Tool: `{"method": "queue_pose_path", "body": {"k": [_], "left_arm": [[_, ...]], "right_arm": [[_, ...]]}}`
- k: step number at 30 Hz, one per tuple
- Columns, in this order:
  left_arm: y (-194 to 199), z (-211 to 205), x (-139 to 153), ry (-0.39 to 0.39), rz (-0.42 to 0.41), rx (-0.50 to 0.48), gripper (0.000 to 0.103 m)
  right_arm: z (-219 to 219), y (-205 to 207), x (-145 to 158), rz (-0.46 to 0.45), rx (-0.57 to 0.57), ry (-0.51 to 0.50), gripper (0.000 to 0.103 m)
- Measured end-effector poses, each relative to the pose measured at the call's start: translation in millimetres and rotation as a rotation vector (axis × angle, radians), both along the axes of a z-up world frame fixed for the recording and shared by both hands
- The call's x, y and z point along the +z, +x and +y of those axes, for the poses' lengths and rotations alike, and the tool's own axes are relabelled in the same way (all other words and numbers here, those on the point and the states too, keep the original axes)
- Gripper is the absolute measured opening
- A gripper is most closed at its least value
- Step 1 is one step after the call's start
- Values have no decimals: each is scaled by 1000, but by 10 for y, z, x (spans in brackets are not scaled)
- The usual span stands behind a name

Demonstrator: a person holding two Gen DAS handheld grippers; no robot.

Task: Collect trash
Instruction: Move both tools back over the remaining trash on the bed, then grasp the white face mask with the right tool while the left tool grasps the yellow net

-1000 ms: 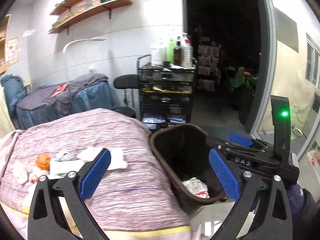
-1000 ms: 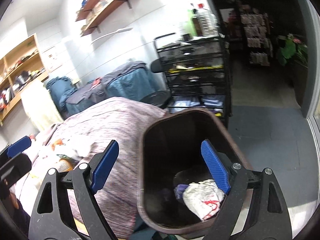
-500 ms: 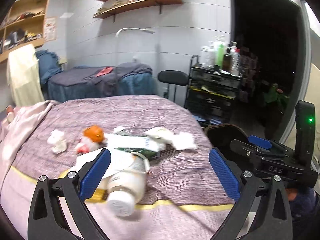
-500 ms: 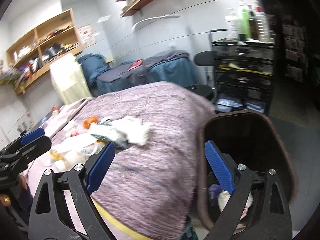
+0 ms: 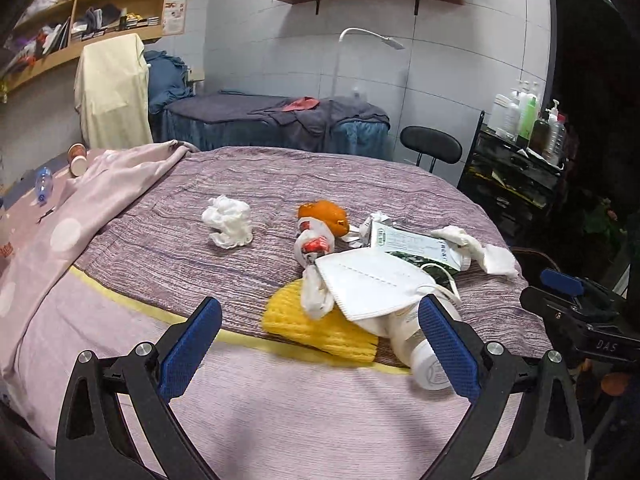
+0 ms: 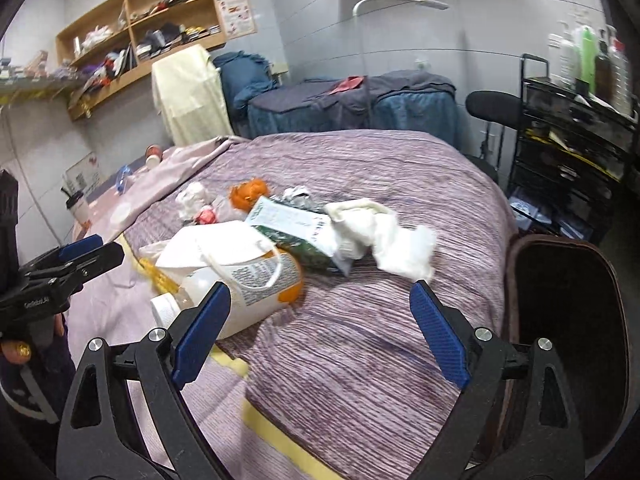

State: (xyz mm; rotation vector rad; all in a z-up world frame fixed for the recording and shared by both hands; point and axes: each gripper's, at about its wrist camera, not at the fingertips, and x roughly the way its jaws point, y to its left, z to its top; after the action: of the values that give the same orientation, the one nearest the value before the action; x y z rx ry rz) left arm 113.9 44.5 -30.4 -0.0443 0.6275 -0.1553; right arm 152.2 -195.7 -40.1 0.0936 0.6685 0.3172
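Both the left gripper [image 5: 318,350] and right gripper [image 6: 320,334] hang wide open and empty, free to pick litter. The face mask [image 5: 370,282], bottle [image 6: 244,284] and tissues [image 5: 228,222] lie on the bed [image 5: 180,240], left of the brown bin [image 6: 568,320].

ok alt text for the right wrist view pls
The open right tool points over a purple-covered bed strewn with trash: a white bottle lying on its side, a face mask, crumpled tissue. A dark bin stands at the right.
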Motion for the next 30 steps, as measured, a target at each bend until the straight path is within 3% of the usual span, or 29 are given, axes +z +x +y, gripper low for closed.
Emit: {"method": "queue_pose_path", "body": {"k": [13, 23, 28, 30], "left_arm": [[107, 437, -138, -39, 62, 73, 97], [100, 732, -244, -71, 94, 124, 97], [131, 718, -291, -84, 108, 104, 97], [142, 682, -306, -84, 113, 89, 97]], "right_arm": [[1050, 215, 109, 11, 267, -140, 90], [1635, 482, -68, 99, 274, -355, 89], [1729, 585, -138, 97, 219, -443, 71], [1729, 597, -143, 101, 224, -424, 49]]}}
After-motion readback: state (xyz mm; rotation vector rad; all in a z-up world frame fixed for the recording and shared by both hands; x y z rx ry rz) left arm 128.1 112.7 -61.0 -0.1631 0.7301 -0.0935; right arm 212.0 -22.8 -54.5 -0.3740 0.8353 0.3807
